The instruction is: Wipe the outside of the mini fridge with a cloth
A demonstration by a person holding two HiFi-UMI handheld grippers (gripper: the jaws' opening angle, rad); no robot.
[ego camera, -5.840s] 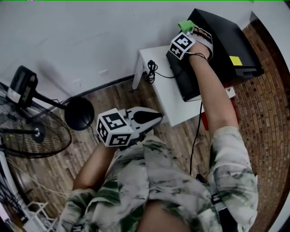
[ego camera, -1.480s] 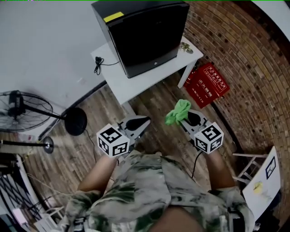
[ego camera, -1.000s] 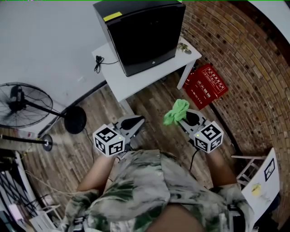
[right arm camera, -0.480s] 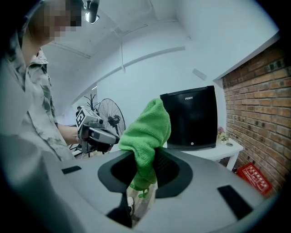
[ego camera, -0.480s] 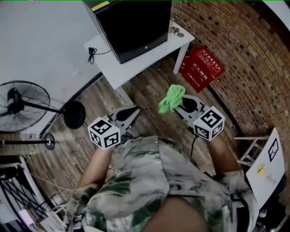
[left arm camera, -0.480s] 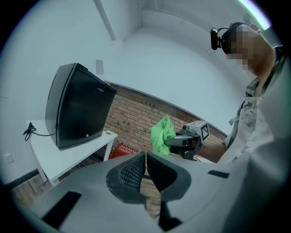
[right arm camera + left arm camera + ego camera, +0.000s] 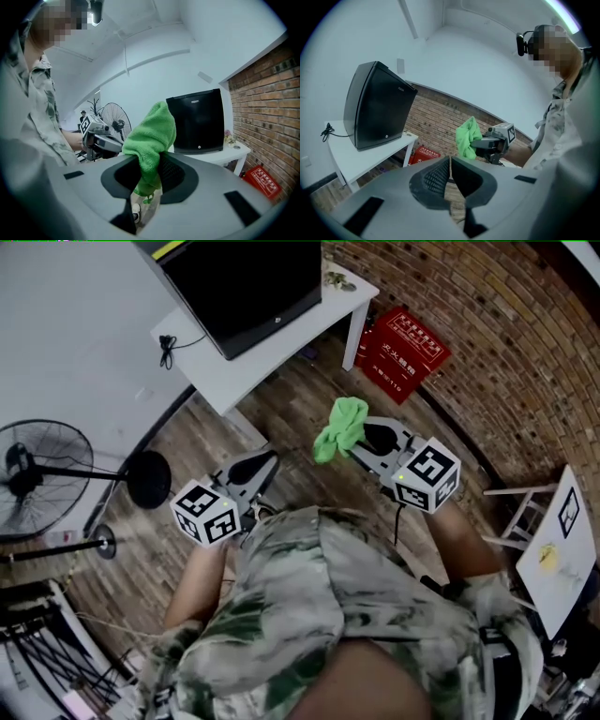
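Observation:
The black mini fridge [image 7: 246, 282] stands on a white table [image 7: 253, 362] at the top of the head view, well away from both grippers; it also shows as the fridge [image 7: 377, 110] and the fridge [image 7: 197, 123]. My right gripper [image 7: 352, 439] is shut on a bunched green cloth [image 7: 337, 427], which sticks up between the jaws as the cloth [image 7: 151, 140]. My left gripper [image 7: 260, 465] is shut with nothing in it, held low in front of the person's body. The left gripper view shows the cloth [image 7: 466, 138] in the other gripper [image 7: 487, 143].
A red crate [image 7: 405, 338] sits on the wood floor by the brick wall [image 7: 487, 343]. A standing fan [image 7: 37, 474] with a round base [image 7: 148, 479] is at the left. A black cable [image 7: 169, 345] lies on the table. A white frame [image 7: 548, 549] stands at the right.
Earlier my right gripper held the cloth up against the fridge; it is now drawn back near the body. Over the last second the fridge and table slid up and left in the head view.

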